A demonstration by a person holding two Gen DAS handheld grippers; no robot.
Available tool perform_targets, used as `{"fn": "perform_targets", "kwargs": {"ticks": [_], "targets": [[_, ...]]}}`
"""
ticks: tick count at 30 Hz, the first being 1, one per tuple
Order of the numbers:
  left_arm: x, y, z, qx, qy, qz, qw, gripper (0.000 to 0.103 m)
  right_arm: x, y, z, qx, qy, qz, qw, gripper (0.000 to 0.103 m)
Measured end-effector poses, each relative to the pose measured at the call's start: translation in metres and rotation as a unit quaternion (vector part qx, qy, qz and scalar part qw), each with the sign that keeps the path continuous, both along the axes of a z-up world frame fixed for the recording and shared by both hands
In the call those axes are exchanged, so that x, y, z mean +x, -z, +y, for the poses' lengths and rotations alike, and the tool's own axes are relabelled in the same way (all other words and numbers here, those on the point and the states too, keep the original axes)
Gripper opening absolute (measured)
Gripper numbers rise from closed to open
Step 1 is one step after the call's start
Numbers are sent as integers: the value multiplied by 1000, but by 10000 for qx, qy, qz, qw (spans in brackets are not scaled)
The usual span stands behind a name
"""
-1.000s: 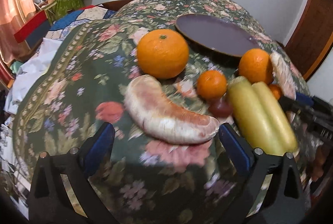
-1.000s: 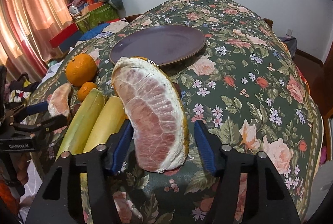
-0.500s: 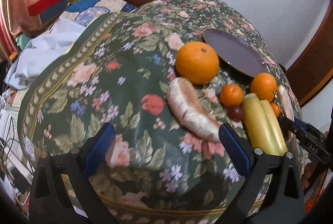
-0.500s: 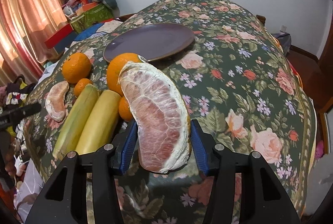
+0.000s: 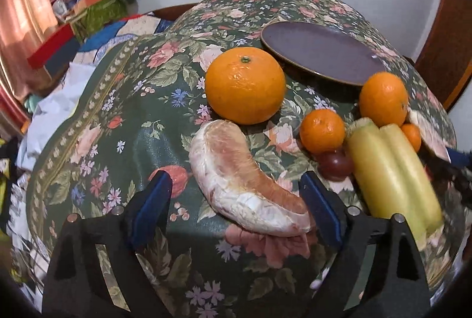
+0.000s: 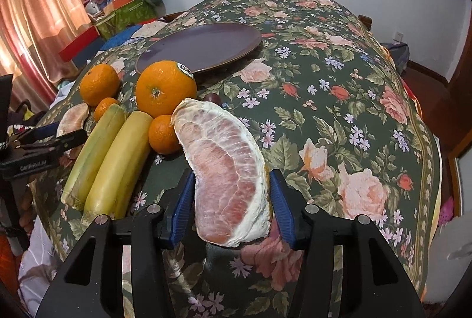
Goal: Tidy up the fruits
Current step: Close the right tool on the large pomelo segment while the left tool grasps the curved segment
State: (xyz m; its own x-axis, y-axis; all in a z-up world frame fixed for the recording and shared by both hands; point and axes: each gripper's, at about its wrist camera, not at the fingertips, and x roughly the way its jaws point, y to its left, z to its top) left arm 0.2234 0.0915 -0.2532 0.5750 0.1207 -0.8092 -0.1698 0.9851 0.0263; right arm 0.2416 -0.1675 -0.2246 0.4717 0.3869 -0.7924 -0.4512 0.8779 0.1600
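Fruits loose on a floral-clothed worktop [image 6: 339,117], with one peeled pink pomelo segment [image 6: 227,182] held in the right claw [image 6: 230,200].

Right claw clenched on the pomelo segment, gripped across its flat faces so the curved back stands upright, lifted clear of the cloth. Left claw [image 5: 236,197] released, its blue pads straddling a second peeled pomelo wedge [image 5: 244,188] lying near the front edge. Beyond lie a large orange [image 5: 244,84], smaller oranges, a dark grape [image 5: 336,166] and two pale yellow-green stalks [image 5: 392,170], crowded at the left of the right view. The flat dark purple plate [image 6: 203,46], far centre, is bare, probably the destination; open cloth to its right gives a free approach.
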Motion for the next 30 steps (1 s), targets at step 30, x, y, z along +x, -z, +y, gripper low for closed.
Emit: {"fn": "perform_targets", "kwargs": {"ticks": [30], "targets": [[0,-1,14,-54,477,201,9986,58,12,3,17,-156,-157,-59,9997,58]]}}
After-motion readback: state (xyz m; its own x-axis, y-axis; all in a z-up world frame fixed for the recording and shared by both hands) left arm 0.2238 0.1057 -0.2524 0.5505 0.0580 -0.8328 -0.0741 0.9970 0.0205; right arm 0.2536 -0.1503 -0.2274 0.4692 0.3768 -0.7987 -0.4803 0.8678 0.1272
